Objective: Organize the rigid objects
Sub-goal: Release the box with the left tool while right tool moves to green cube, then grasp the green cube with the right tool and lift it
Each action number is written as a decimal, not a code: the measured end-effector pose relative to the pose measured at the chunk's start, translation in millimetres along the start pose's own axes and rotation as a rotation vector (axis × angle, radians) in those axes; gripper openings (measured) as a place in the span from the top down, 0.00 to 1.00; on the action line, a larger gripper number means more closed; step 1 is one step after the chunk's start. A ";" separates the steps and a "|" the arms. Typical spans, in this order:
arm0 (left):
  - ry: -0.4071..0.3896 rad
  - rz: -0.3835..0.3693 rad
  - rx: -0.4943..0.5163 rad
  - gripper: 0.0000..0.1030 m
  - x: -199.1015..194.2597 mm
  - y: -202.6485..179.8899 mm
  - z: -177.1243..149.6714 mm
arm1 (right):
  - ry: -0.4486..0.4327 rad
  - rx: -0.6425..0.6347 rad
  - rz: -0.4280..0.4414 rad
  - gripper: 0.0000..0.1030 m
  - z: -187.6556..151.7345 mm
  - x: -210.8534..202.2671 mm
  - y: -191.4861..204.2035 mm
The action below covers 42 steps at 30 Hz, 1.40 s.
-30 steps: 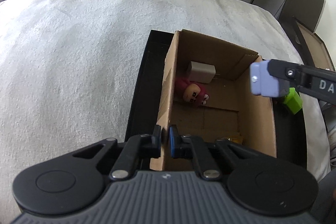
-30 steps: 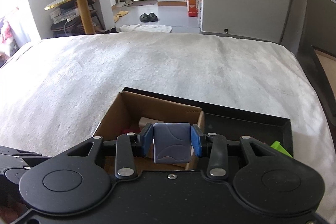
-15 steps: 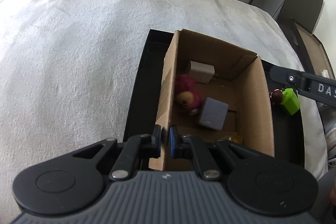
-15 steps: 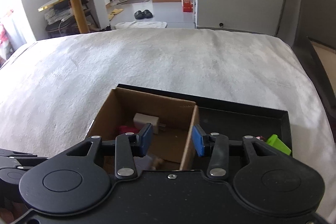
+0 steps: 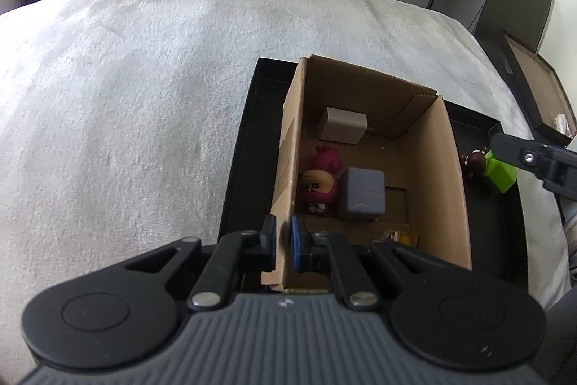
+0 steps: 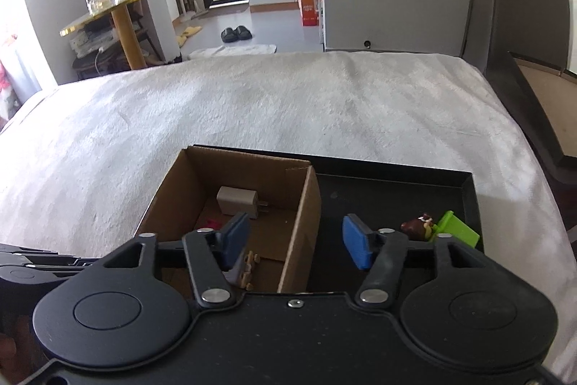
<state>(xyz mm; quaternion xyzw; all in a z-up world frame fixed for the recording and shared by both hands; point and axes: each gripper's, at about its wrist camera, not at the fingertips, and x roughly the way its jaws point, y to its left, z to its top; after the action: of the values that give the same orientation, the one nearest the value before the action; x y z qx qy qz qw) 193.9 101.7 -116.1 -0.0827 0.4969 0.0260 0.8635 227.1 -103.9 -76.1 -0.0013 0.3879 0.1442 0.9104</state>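
While the left gripper (image 5: pixel 284 242) pinches the cardboard box (image 5: pixel 452 183) wall steady, the right gripper (image 6: pixel 295 242), empty with jaws spreading, should swing toward two o'clock for the green-based figure (image 6: pixel 438 229) on the black tray (image 6: pixel 393 186), the lilac cube (image 5: pixel 362 193) lying boxed.

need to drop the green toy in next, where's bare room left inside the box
Bare floor along the cardboard box right wall, right of the purple cube, up toward the white charger. Crowded by the left wall: red figure touching the cube.
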 end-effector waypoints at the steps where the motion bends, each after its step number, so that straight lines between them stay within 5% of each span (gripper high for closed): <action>1: -0.007 0.009 0.006 0.93 -2.3 -1.5 -0.7 | -0.003 0.008 -0.001 0.40 -1.3 -1.6 -3.2; 19: -0.047 0.150 0.034 0.84 -25.9 -19.9 -2.0 | -0.019 0.122 0.009 0.31 -32.0 -19.5 -69.9; 29: -0.064 0.202 0.015 0.55 -35.3 -28.7 1.8 | -0.035 0.173 0.009 0.24 -40.8 -23.1 -100.3; 42: -0.089 0.256 0.033 0.53 -38.7 -52.3 12.1 | -0.045 0.188 -0.005 0.17 -49.6 -18.9 -123.5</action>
<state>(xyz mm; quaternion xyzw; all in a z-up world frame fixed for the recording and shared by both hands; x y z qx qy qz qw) 191.4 53.7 -70.7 -0.0029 0.4652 0.1315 0.8754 212.1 -232.9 -111.0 0.0864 0.3791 0.1050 0.9153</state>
